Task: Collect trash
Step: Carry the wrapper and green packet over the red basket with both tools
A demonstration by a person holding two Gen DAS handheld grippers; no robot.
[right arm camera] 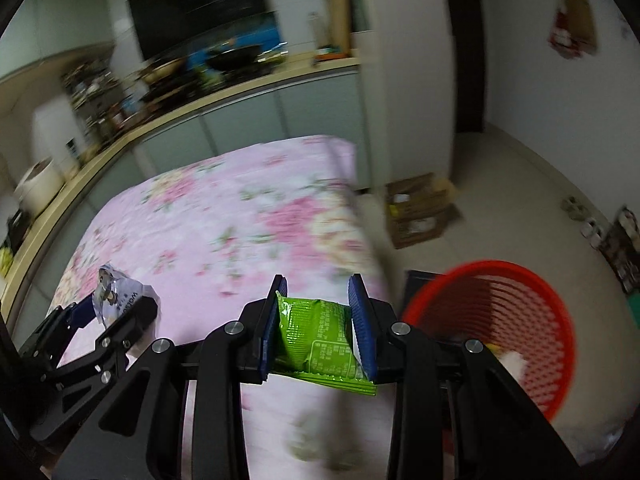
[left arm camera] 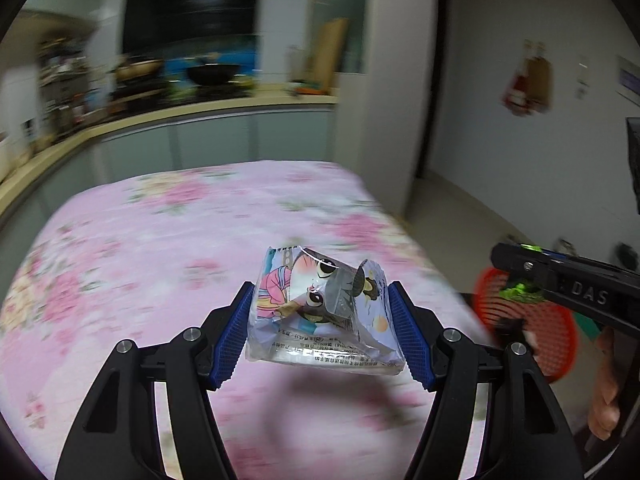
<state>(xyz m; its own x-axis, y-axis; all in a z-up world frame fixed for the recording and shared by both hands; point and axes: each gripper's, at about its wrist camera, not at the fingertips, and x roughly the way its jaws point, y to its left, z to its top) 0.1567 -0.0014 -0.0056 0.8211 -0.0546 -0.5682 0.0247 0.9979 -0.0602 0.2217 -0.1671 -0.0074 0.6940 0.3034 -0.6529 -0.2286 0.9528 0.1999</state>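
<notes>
Left gripper (left arm camera: pixel 322 320) pinched a cartoon wrapper (left arm camera: pixel 320 308); right gripper (right arm camera: pixel 318 320) pinched a green packet (right arm camera: pixel 320 344), both above the table (right arm camera: pixel 208 216). Red basket (right arm camera: pixel 516 320) lay at 3 o'clock. Risk: light wrappers, released short, could miss the rim.

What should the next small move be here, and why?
Probably carry the right tool rightward over the red basket and release. It already grips the green wrapper above the floral cloth, with the basket just to its right. The left tool holds a cartoon wrapper, next in line.
</notes>
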